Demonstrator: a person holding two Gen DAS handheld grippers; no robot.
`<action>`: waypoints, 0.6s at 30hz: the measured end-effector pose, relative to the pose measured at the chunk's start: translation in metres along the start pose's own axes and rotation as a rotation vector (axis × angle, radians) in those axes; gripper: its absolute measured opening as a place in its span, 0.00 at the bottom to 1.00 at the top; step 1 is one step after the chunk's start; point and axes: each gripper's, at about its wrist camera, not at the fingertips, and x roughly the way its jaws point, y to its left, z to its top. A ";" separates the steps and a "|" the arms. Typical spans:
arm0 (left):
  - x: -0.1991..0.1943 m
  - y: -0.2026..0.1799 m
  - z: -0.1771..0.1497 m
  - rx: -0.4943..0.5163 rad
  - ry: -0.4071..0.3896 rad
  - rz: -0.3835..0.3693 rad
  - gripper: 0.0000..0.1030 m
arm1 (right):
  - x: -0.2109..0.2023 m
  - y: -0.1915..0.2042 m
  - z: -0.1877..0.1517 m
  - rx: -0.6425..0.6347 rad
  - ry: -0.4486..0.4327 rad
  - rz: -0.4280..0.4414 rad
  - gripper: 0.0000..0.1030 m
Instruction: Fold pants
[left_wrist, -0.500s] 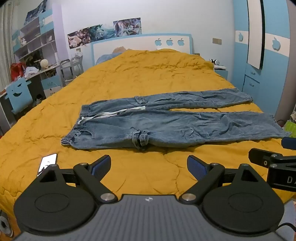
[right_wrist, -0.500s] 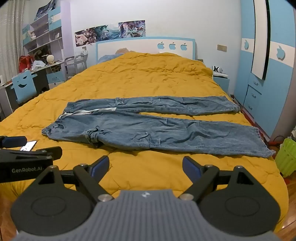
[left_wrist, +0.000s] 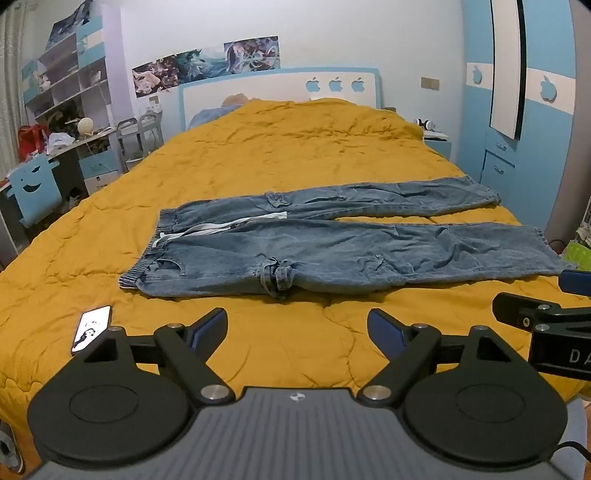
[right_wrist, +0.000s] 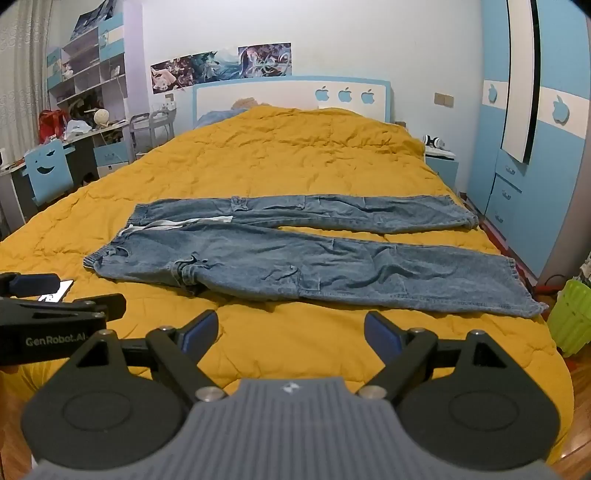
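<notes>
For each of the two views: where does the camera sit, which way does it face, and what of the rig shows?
Left wrist: on the left gripper, facing the headboard over the jeans; right gripper at right edge.
Right wrist: on the right gripper, same heading; left gripper at left edge.
Shared: jeans, yellow bedspread, phone.

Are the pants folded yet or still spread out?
Spread out, unfolded: the pants lie flat across the yellow quilt, both legs side by side at full length.
</notes>
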 end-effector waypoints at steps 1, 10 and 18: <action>0.000 0.000 0.000 0.000 0.000 -0.001 0.97 | 0.000 0.000 0.000 0.000 0.000 0.000 0.80; -0.003 -0.001 0.001 -0.005 -0.001 -0.003 0.97 | -0.001 0.003 -0.003 -0.008 -0.002 -0.005 0.80; -0.003 -0.001 0.001 -0.004 0.000 -0.008 0.97 | -0.003 0.003 -0.002 -0.012 -0.002 -0.006 0.80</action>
